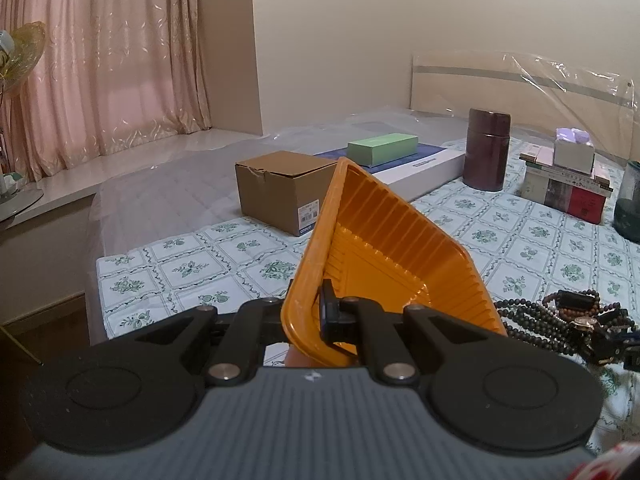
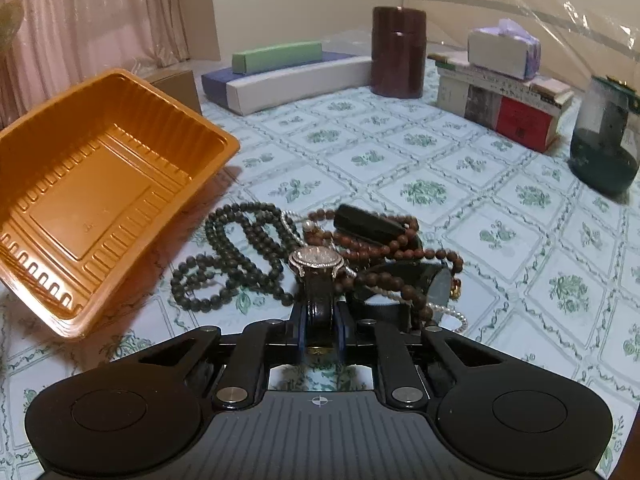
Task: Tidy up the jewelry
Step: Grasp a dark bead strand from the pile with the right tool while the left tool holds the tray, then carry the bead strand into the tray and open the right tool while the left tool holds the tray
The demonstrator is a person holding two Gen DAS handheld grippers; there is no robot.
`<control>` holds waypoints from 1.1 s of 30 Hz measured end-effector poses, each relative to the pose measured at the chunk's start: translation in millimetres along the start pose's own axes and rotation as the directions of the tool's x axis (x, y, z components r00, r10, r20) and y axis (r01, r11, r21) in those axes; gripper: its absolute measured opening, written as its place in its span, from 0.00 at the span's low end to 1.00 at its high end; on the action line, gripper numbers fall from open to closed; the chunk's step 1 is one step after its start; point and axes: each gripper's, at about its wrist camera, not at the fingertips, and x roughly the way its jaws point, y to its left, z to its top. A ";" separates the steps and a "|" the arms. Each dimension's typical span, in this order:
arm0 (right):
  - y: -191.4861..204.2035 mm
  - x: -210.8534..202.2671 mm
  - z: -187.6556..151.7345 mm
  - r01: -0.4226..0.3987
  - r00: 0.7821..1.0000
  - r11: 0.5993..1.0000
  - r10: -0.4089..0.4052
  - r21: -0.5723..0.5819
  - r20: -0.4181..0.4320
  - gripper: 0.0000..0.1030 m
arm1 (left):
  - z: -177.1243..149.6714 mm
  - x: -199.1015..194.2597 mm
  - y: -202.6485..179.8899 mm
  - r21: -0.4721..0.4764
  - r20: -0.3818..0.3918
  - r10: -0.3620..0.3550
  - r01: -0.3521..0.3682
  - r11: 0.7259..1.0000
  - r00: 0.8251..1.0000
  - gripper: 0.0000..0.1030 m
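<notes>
My left gripper [image 1: 313, 314] is shut on the rim of an orange plastic tray [image 1: 384, 240], which it holds tilted above the bed; the same tray [image 2: 92, 200] shows empty in the right wrist view. A pile of jewelry [image 1: 560, 312] lies to its right on the floral sheet. My right gripper [image 2: 320, 322] is shut on the dark strap of a watch [image 2: 316, 261] with a sparkling round face. Around the watch lie a dark bead necklace [image 2: 236, 256], brown beads [image 2: 376, 240], a pearl strand [image 2: 452, 312] and a black oblong piece [image 2: 372, 224].
At the back stand a cardboard box [image 1: 284, 192], a green box [image 2: 276, 56] on a long white box [image 2: 296, 84], a brown canister [image 2: 398, 52], stacked books under a tissue box [image 2: 504, 92] and a dark green jar [image 2: 604, 144]. The bed's edge [image 1: 100, 280] drops off at left.
</notes>
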 end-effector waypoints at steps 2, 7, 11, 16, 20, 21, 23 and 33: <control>2.1 -5.4 3.4 -0.012 1.000 1.000 0.012 0.006 0.021 0.13 | 0.3 -0.2 -0.3 0.004 0.000 -0.001 0.001 1.000 1.000 0.07; 6.8 -17.5 12.2 -0.050 0.997 0.998 0.049 0.032 0.056 0.13 | 0.4 -0.6 -1.6 0.001 -0.003 0.000 0.000 1.000 1.000 0.07; 12.5 -25.4 22.6 -0.066 0.994 0.997 0.063 0.032 0.089 0.13 | -0.8 -1.9 -1.0 -0.004 -0.006 -0.001 0.001 1.000 1.000 0.07; 31.3 -34.2 40.6 -0.167 0.978 0.986 0.162 0.027 0.134 0.13 | -1.9 -2.3 -0.6 -0.009 -0.007 -0.002 0.002 1.000 1.000 0.07; 65.9 -22.3 46.8 -0.291 0.950 0.957 0.291 -0.019 0.114 0.13 | -2.8 -2.2 1.6 -0.020 -0.012 -0.004 0.004 1.000 1.000 0.07; 74.1 -15.9 46.1 -0.310 0.945 0.951 0.310 -0.023 0.099 0.13 | -2.8 -1.8 2.4 -0.024 -0.014 -0.005 0.004 1.000 1.000 0.07; 88.9 -6.1 43.8 -0.329 0.940 0.944 0.331 -0.039 0.079 0.13 | -3.1 -1.9 3.1 -0.027 -0.015 -0.005 0.005 1.000 1.000 0.07; 103.8 19.5 30.7 -0.417 0.909 0.909 0.417 -0.023 0.018 0.15 | -3.6 -0.2 5.0 -0.043 -0.018 -0.008 0.007 0.999 1.000 0.07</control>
